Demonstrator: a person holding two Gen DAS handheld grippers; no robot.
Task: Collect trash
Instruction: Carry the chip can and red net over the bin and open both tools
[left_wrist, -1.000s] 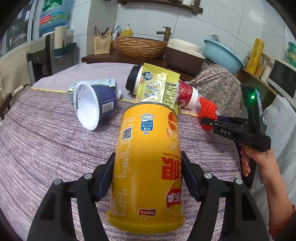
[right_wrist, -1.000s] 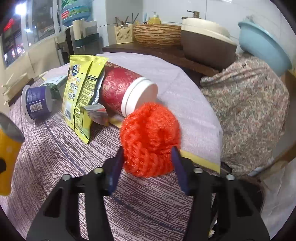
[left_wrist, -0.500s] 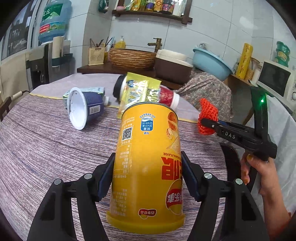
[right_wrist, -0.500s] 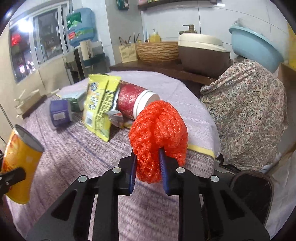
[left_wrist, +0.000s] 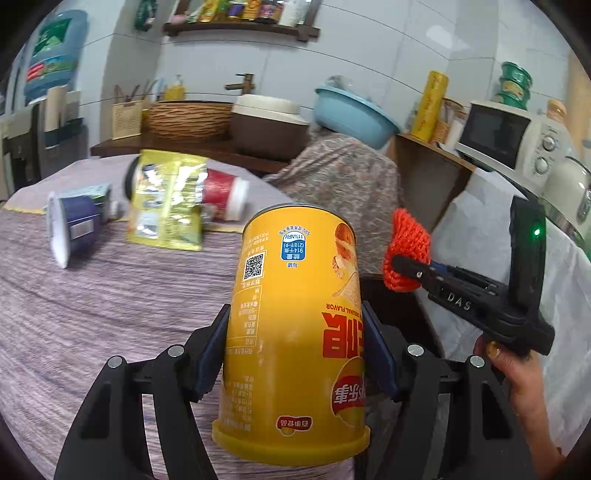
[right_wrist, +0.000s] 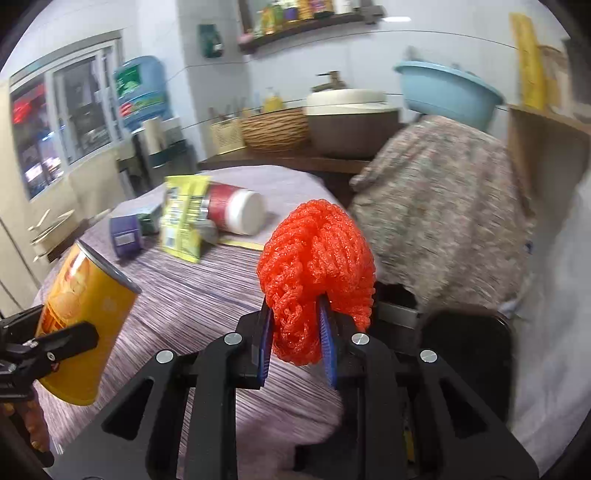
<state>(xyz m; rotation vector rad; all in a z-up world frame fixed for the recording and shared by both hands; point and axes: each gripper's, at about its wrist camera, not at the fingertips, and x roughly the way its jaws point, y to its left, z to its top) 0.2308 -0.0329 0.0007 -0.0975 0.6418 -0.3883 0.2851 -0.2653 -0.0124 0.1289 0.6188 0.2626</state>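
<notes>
The tall yellow cardboard chip can (left_wrist: 295, 332), clamped between the left gripper's (left_wrist: 295, 347) fingers, stands upside down, so its print is inverted: "ORIGINAL FLAVOR" runs just above large red Chinese characters level with the fingertips, and a blue panel beyond them reads "914" and "218" (the smaller lines blur). A QR code sits beside that panel. The black right gripper (left_wrist: 410, 264) carries white letters "DAS" behind its fingers.
</notes>
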